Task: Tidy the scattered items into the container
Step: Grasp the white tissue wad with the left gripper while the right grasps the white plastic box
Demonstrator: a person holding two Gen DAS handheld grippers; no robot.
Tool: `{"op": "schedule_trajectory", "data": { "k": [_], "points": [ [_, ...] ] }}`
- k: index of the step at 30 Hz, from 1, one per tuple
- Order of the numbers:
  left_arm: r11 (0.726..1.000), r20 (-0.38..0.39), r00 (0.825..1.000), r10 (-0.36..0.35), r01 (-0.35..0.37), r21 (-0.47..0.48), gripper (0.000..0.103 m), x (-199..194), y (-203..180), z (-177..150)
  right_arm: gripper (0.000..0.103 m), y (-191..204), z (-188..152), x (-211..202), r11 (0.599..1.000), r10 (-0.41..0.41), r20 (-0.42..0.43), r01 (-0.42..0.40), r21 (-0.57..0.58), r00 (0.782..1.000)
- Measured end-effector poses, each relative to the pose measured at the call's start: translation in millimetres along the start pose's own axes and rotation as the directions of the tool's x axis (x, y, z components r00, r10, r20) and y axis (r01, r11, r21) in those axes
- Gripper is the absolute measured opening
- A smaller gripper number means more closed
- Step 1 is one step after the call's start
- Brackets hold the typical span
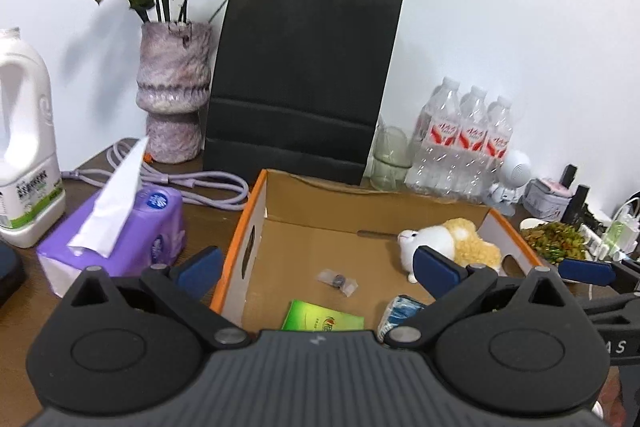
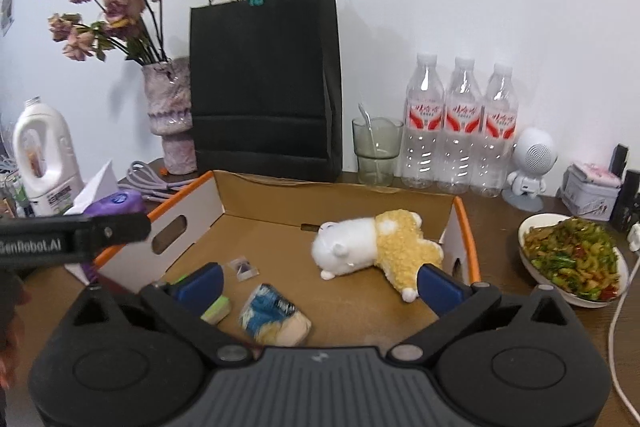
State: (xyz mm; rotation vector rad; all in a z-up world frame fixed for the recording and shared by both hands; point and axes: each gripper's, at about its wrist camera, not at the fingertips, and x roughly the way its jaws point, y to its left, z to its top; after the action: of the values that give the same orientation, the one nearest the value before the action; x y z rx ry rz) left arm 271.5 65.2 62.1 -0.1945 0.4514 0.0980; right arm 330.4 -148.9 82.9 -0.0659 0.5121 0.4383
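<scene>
An open cardboard box with orange rims (image 1: 240,223) (image 2: 466,223) stands on the brown table. Inside lie a white-and-yellow plush toy (image 1: 452,243) (image 2: 376,247), a small clear packet (image 1: 338,281) (image 2: 243,267), a green box (image 1: 322,319) (image 2: 216,309) and a blue-and-white snack packet (image 1: 400,311) (image 2: 274,317). My left gripper (image 1: 316,267) is open and empty above the box's near left part. My right gripper (image 2: 320,281) is open and empty above the box's near edge. The right gripper's side shows at the right of the left wrist view (image 1: 588,271).
A purple tissue pack (image 1: 120,231), white jug (image 1: 24,155), flower vase (image 1: 174,95), black paper bag (image 1: 300,79), glass (image 2: 376,151), three water bottles (image 2: 460,131), a speaker figure (image 2: 530,167) and a dish of food (image 2: 572,259) surround the box.
</scene>
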Motion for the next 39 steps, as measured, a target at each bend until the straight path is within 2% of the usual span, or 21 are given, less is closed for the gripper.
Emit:
{"op": "schedule_trajectory", "data": {
  "k": [7,11,15,20,25,33,35,36,38,39],
  "points": [
    [0.999,0.025,1.0,-0.007,0.006,0.045,0.103,-43.9,7.2,-18.6,0.103,-7.6,-26.2,-51.7,0.999,-0.03,0.024,0.031,-0.038,0.999],
    [0.998,0.006,1.0,0.01,-0.011,0.06,0.103,-64.9,15.2,-41.0,0.103,-15.0,-54.1,-71.3,0.997,-0.064,-0.012,0.064,-0.036,0.998],
    [0.999,-0.039,0.999,0.017,-0.016,0.028,0.103,-75.2,24.5,-63.5,0.103,-18.2,-86.4,-81.3,0.997,-0.079,-0.058,0.08,0.002,0.995],
    [0.999,-0.093,0.995,0.02,-0.017,0.029,0.103,-71.8,27.2,-84.1,0.103,-14.3,-112.7,-76.2,0.997,-0.054,-0.116,0.059,0.046,0.992],
    [1.0,-0.109,0.994,0.007,-0.005,0.016,0.103,-57.4,20.7,-81.0,0.103,-9.0,-109.1,-57.1,0.994,-0.08,-0.121,0.088,0.064,0.989],
    [0.999,-0.122,0.991,0.052,-0.053,-0.005,0.102,-28.0,16.4,-78.7,0.103,-14.4,-103.7,-22.6,0.984,-0.145,-0.143,0.157,0.082,0.979],
    [0.999,-0.132,0.99,0.049,-0.051,-0.007,0.097,-22.6,15.9,-83.4,0.1,-15.8,-104.2,-19.0,0.984,-0.144,-0.14,0.156,0.08,0.98],
    [0.999,-0.14,0.989,0.046,-0.047,-0.006,0.09,-20.3,15.7,-85.6,0.098,-16.3,-104.7,-17.5,0.985,-0.139,-0.143,0.152,0.081,0.98],
    [1.0,-0.158,0.987,0.025,-0.026,-0.003,0.079,-17.0,15.0,-89.6,0.084,-17.4,-105.8,-15.6,0.986,-0.128,-0.148,0.141,0.086,0.981],
    [1.0,-0.161,0.987,0.015,-0.016,-0.002,0.071,-16.6,14.6,-91.1,0.081,-17.2,-106.4,-15.8,0.987,-0.125,-0.147,0.139,0.086,0.981]
  ]
}}
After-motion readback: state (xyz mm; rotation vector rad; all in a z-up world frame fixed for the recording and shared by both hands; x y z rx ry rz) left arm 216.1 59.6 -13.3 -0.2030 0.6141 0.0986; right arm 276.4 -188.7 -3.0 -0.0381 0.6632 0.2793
